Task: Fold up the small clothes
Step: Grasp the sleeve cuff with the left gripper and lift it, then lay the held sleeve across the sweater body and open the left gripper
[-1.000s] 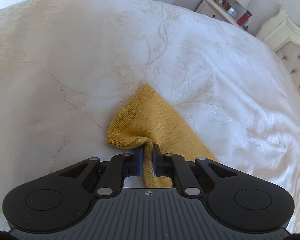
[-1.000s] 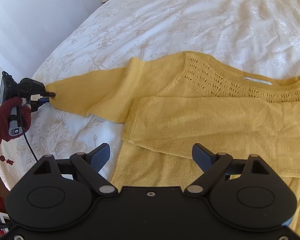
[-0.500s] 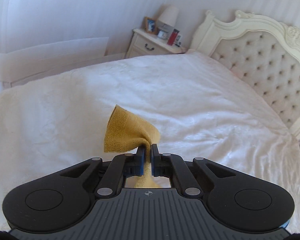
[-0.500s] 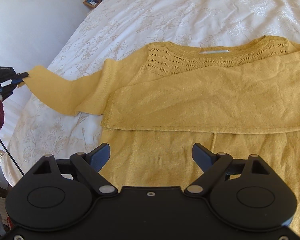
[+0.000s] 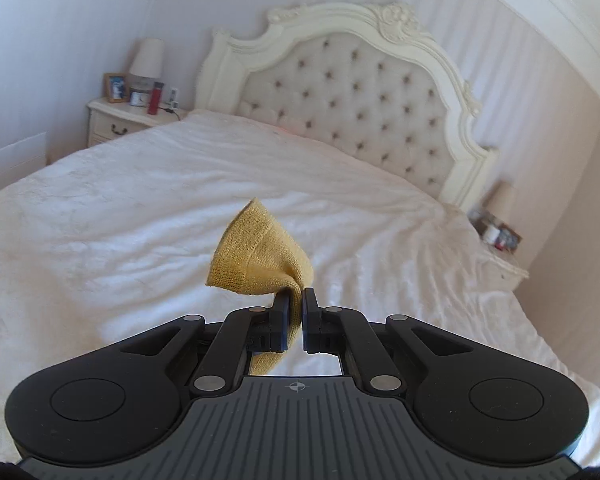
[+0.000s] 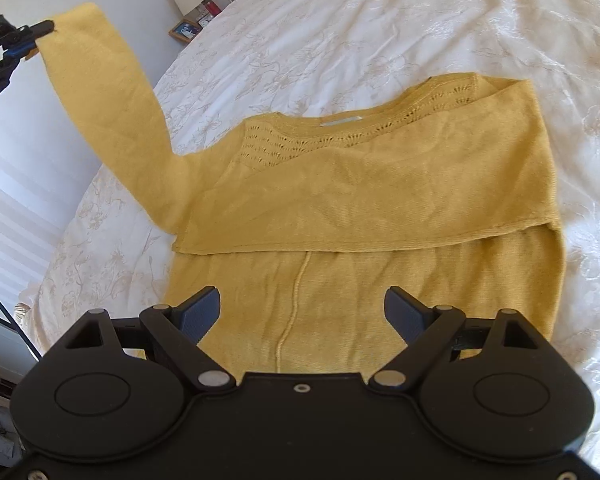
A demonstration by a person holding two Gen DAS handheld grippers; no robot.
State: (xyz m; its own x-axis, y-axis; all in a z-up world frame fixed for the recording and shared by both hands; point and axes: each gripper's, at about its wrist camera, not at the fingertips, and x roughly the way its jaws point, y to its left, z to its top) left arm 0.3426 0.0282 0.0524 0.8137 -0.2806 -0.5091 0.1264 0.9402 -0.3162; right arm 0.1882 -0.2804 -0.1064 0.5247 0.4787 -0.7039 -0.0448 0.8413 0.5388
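Observation:
A mustard-yellow knitted sweater (image 6: pixel 380 200) lies on the white bedspread (image 6: pixel 380 32). One sleeve is folded across its chest. My left gripper (image 5: pixel 295 300) is shut on the cuff of the other sleeve (image 5: pixel 260 256) and holds it high above the bed. In the right wrist view that sleeve (image 6: pixel 108 96) rises up to the left, where the left gripper (image 6: pixel 40 30) pinches its end. My right gripper (image 6: pixel 302 312) is open and empty, just above the sweater's lower body.
A tufted cream headboard (image 5: pixel 360 92) stands at the far end of the bed. A nightstand (image 5: pixel 128 116) with a lamp, photo frame and red bottle is at the far left; another nightstand (image 5: pixel 500 248) is at the right. The wall (image 6: pixel 40 220) is left of the bed.
My left gripper has lifted the sleeve cuff off the bed and raised it high, tilting up toward the headboard. My right gripper has shifted over the sweater's lower body, still open.

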